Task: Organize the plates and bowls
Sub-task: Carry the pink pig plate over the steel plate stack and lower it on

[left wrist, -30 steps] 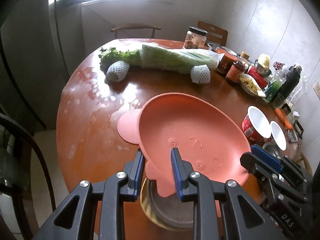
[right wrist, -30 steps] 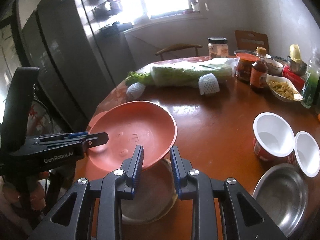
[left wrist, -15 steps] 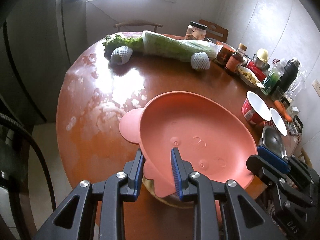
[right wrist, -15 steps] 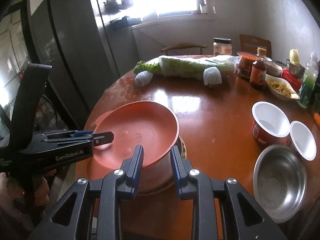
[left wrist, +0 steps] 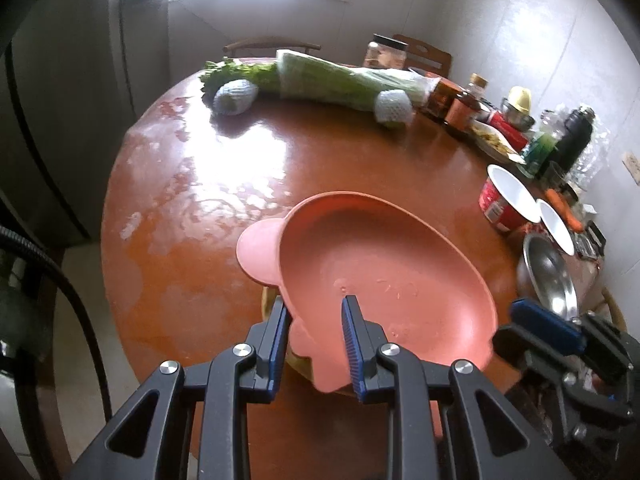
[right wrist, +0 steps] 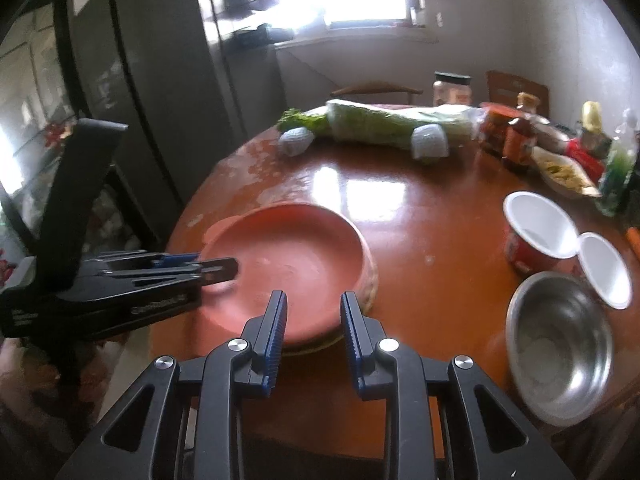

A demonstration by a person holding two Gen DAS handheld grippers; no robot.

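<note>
The round brown worktop [left wrist: 192, 280] carries a salmon-pink plate [left wrist: 384, 276] with ear-shaped tabs at its near edge, lying on a yellowish dish. The left hand-held gripper [left wrist: 314, 338] pinches a tab, the right hand-held gripper [right wrist: 312, 334] the near rim; only the right view shows the steel bowl [right wrist: 560, 344] whole

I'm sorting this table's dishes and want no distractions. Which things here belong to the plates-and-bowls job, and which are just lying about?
Part of the job:
- salmon-pink plastic plate with ear tabs, gripped by the left gripper
- yellowish dish under it
- round steel bowl
- red-and-white paper bowl
- small white bowl

Just lying about:
- bagged green cabbage
- brown sauce bottle
- black flask
</note>
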